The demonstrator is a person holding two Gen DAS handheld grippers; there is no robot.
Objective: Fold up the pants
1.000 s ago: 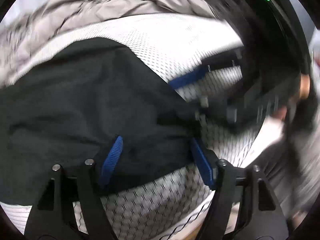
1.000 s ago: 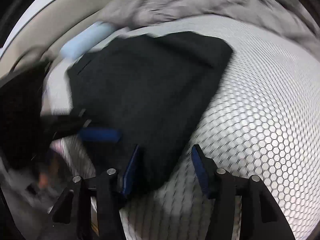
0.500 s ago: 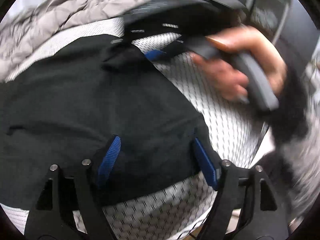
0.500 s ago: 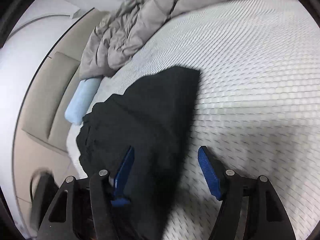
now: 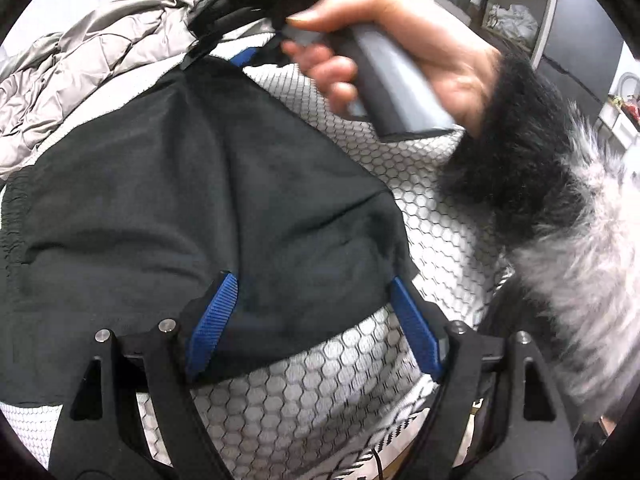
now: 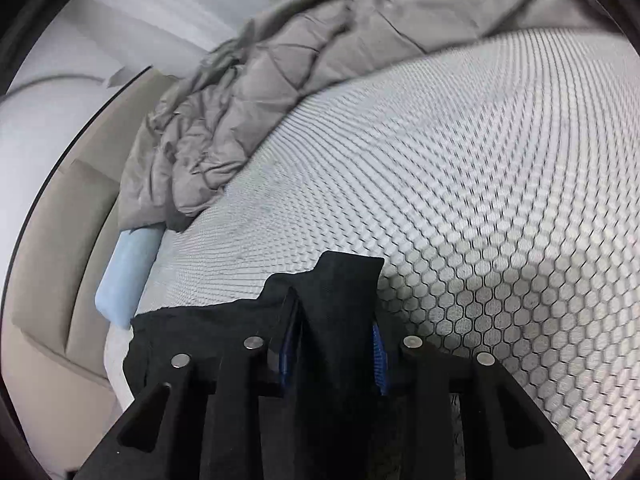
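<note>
I am working over a bed whose mattress [image 6: 460,184] is covered in a white mesh with a dark honeycomb pattern. A crumpled grey quilt [image 6: 280,80] is heaped along its far side, a pale blue pillow [image 6: 128,272] sits at the edge beside a beige padded headboard [image 6: 56,240], and shelving [image 5: 516,4] shows at the room's far side in the left view.

The black pants [image 5: 192,200] lie spread on the mattress, soft and matte, with a long crease up the middle and a gathered elastic waistband at the left edge.

My left gripper [image 5: 316,320] hangs wide open over the near hem, its blue pads straddling the cloth without pinching it. My right gripper [image 6: 334,356] is pinched closed on a far corner of the pants, a peak of fabric standing up between the pads. My right hand [image 5: 400,48], in a furry black-and-grey sleeve [image 5: 560,208], grips its handle.
</note>
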